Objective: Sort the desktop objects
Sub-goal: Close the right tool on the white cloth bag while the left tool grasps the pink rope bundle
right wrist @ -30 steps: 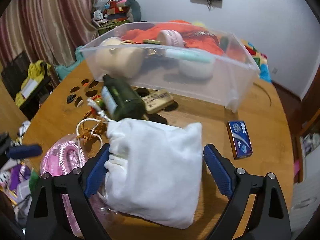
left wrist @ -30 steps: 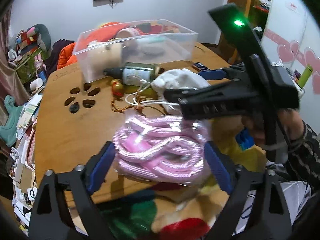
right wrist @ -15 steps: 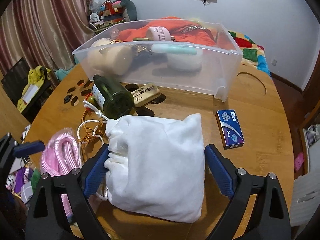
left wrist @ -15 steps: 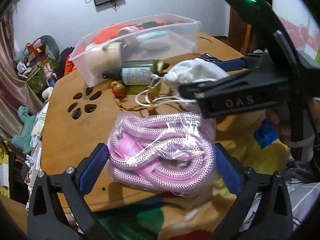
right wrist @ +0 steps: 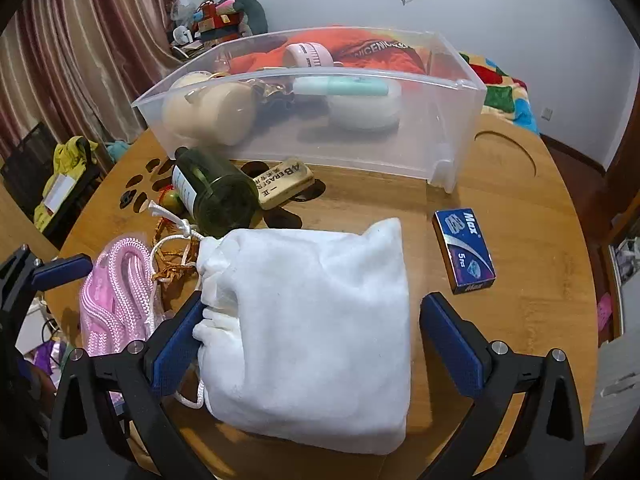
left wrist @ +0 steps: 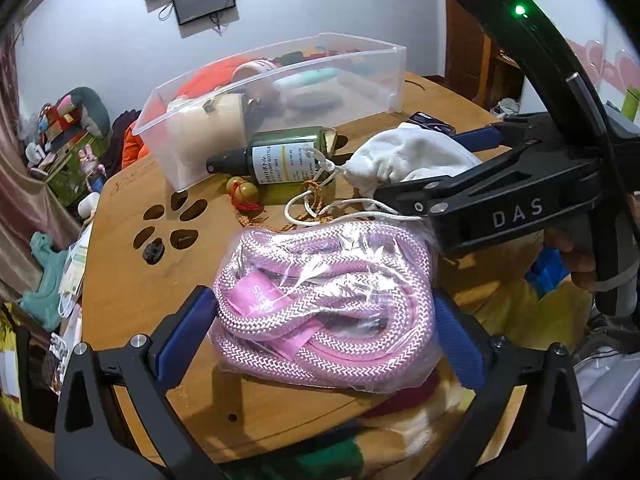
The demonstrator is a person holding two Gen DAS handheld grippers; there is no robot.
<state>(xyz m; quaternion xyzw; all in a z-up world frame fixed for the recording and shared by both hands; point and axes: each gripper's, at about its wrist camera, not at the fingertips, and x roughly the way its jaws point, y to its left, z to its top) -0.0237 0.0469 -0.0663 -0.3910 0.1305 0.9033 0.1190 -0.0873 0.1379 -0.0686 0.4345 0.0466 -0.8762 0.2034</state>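
**Left wrist view: both my grippers spread wide over the table**

Left wrist view shows my left gripper (left wrist: 320,336) released, its blue pads either side of the bagged pink rope (left wrist: 324,308); whether they touch the wrapping I cannot tell. My right gripper (right wrist: 316,344) has just been opening its jaws and straddles the white drawstring pouch (right wrist: 308,332); the left pad sits at the gathered neck, the right pad stands clear of the cloth. Rope and pouch lie side by side near my edge of the wooden table (right wrist: 532,320). Beyond the pouch a green bottle (right wrist: 216,196) lies on its side, touching an eraser (right wrist: 284,182). A blue box (right wrist: 464,250) lies apart to the right. Farther back stands a clear bin (right wrist: 320,152) holding several things.
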